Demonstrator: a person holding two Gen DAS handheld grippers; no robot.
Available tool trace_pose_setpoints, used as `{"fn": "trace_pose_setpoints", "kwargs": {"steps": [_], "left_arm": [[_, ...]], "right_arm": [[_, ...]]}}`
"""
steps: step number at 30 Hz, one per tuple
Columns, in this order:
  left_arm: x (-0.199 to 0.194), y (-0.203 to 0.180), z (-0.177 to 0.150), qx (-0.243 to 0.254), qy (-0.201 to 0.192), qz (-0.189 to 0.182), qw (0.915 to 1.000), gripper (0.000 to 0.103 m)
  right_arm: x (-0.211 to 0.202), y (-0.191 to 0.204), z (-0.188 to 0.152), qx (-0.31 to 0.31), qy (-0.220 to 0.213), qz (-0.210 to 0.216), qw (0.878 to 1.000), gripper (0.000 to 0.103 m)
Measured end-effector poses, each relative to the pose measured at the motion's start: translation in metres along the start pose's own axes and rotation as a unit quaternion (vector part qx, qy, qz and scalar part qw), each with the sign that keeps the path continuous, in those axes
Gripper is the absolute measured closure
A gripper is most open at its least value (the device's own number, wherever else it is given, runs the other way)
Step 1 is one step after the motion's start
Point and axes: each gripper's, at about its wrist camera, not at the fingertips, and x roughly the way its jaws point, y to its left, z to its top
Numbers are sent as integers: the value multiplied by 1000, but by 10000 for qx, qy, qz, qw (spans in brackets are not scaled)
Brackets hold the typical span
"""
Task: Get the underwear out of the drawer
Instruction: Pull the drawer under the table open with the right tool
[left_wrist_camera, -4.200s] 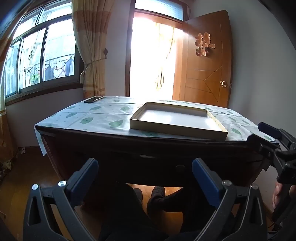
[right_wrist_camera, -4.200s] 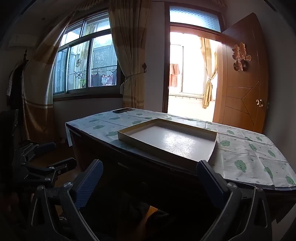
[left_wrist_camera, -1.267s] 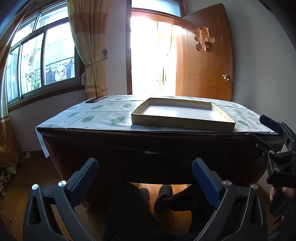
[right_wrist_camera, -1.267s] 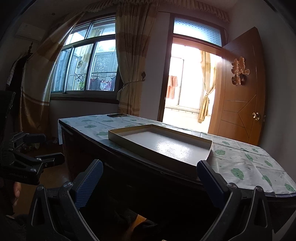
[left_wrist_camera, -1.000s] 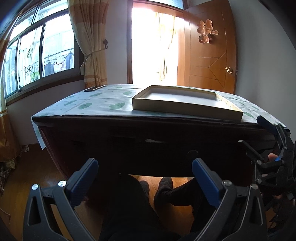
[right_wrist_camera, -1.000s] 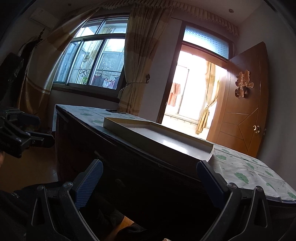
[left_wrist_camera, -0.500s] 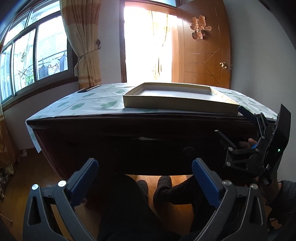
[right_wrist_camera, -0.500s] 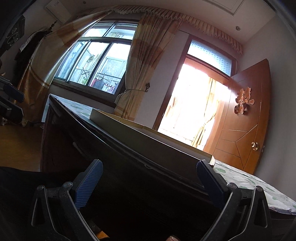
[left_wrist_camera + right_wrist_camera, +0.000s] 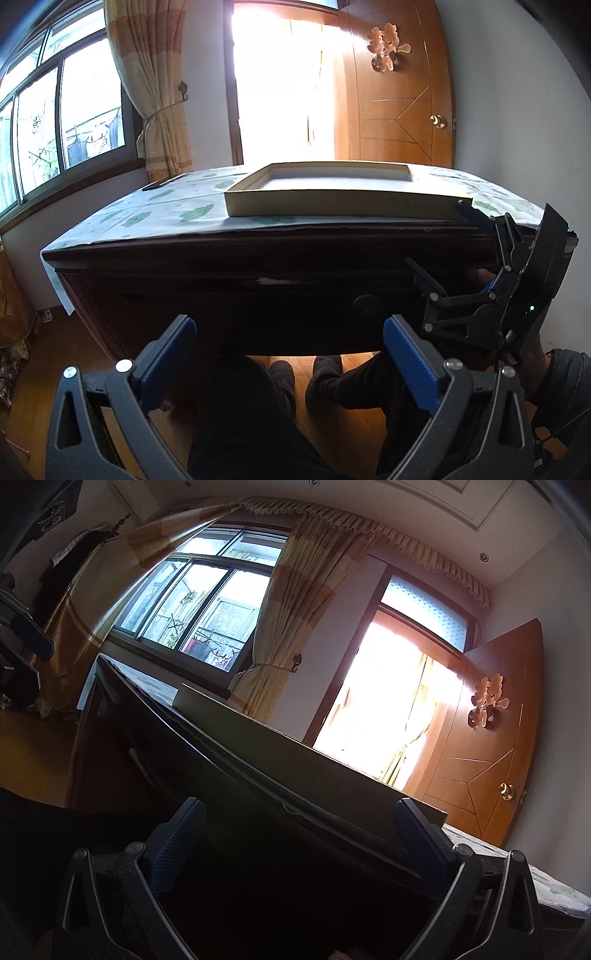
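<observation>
The drawer front of the dark wooden table looks shut, with a round knob right of centre. No underwear is visible in either view. My left gripper is open and empty, low in front of the drawer. My right gripper is open too, held by a hand at the table's right front corner, right of the knob. In the right wrist view the right gripper sits close under the table edge, tilted upward, and the drawer front is too dark to make out.
A shallow cardboard tray lies on the leaf-print tablecloth. A dark phone rests at the far left edge. The person's legs and slippered feet fill the space under the table. An open wooden door stands behind.
Both grippers have dropped lower and closer to the table front. The right gripper moved in toward the right end of the drawer, and its camera tilted upward.
</observation>
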Motion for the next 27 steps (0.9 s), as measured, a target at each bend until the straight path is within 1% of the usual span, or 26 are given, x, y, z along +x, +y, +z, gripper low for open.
{"fn": "trace_pose_setpoints", "kwargs": {"steps": [5, 10, 16, 19, 22, 23, 25, 27], "left_arm": [[0, -1, -1, -15, 48, -18, 10000, 0], [-4, 2, -4, -104, 44, -39, 9999, 0], [-5, 7, -7, -224, 47, -44, 9997, 0], [-6, 9, -6, -270, 27, -50, 9996, 0], [-6, 10, -7, -274, 30, -58, 9996, 0], [-6, 10, -7, -265, 40, -60, 9996, 0], [-5, 10, -7, -262, 49, -64, 9996, 0], [-5, 10, -6, -263, 42, -63, 9996, 0]], "right_arm": [[6, 5, -2, -284, 228, -42, 9993, 1], [7, 6, -2, -444, 349, -68, 9984, 1], [2, 6, -3, -496, 408, -132, 9978, 1], [-2, 8, -3, -477, 447, -98, 9978, 1], [-11, 11, 0, -648, 243, -109, 9975, 1], [-12, 12, 0, -681, 237, -64, 9974, 1], [-10, 12, -1, -630, 393, 95, 9972, 1], [-11, 10, -1, -595, 389, 88, 9974, 1]]}}
